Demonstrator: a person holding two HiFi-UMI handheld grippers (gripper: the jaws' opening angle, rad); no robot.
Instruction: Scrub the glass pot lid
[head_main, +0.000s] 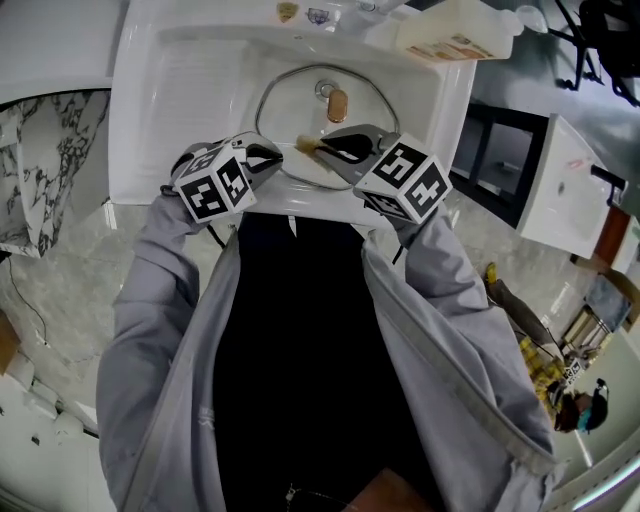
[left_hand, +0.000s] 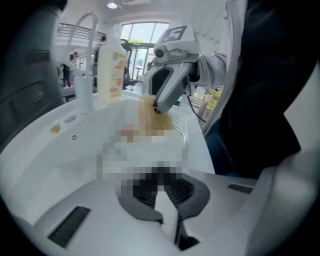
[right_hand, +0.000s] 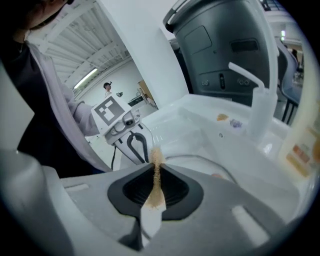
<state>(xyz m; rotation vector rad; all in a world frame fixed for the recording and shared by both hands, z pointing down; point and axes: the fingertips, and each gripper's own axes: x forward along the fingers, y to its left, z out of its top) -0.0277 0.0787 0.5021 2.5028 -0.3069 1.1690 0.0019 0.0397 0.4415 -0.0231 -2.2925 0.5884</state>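
Right claw (head_main: 320, 148) grips tan sponge (right_hand: 156, 182) over glass pot lid's (head_main: 290, 105) near edge; left claw (head_main: 274, 157) clenched alongside

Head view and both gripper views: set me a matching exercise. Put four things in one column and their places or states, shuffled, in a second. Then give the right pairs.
Column one
1. glass lid
2. tan scrub pad
3. bottle
4. left claw

Column two
A. pinched in the right claw
B. shut, at the near side of the sink
C. lying in the sink's basin
D. upright on the sink's rim

Pairs: 1-C, 2-A, 3-D, 4-B
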